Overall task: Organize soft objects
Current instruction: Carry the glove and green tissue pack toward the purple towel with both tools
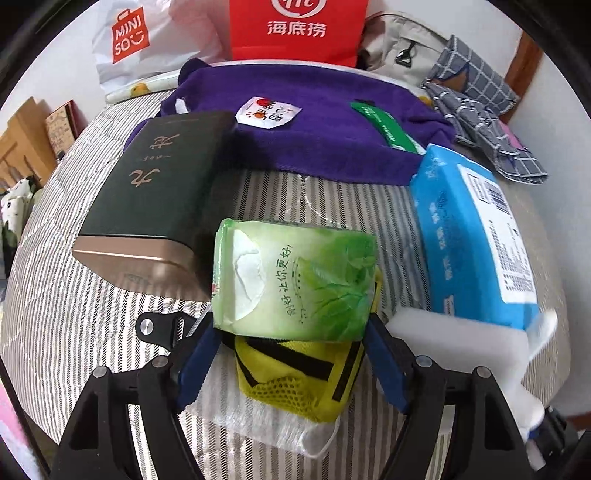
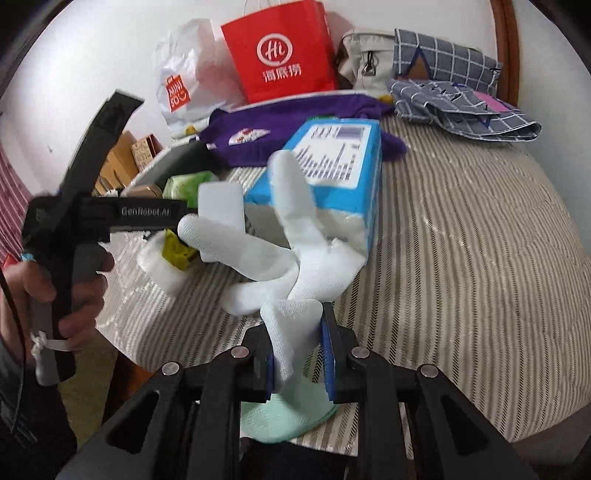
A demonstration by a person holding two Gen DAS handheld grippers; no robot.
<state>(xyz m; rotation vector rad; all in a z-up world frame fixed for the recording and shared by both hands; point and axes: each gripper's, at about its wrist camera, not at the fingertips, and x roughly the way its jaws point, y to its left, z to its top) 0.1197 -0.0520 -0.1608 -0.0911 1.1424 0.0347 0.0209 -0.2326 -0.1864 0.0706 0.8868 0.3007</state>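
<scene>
My left gripper (image 1: 291, 332) is shut on a green tissue pack (image 1: 295, 280) and holds it over a yellow mesh pouch (image 1: 295, 373) and a white face mask (image 1: 314, 439) on the striped bed. My right gripper (image 2: 299, 354) is shut on a white knit glove (image 2: 291, 258), which hangs up and forward from the jaws, above a pale green cloth (image 2: 291, 417). A blue tissue pack (image 1: 476, 236) lies at the right, also in the right wrist view (image 2: 328, 166). The left gripper's body (image 2: 92, 218) shows at the left of the right wrist view.
A dark green tin box (image 1: 155, 199) lies left of the green pack. A purple cloth (image 1: 295, 129) lies behind, then a red paper bag (image 1: 295, 29), a white plastic bag (image 1: 129, 44), a beige bag (image 2: 365, 55) and grey checked cloths (image 2: 461, 99). The bed's left edge (image 1: 22, 258) drops off.
</scene>
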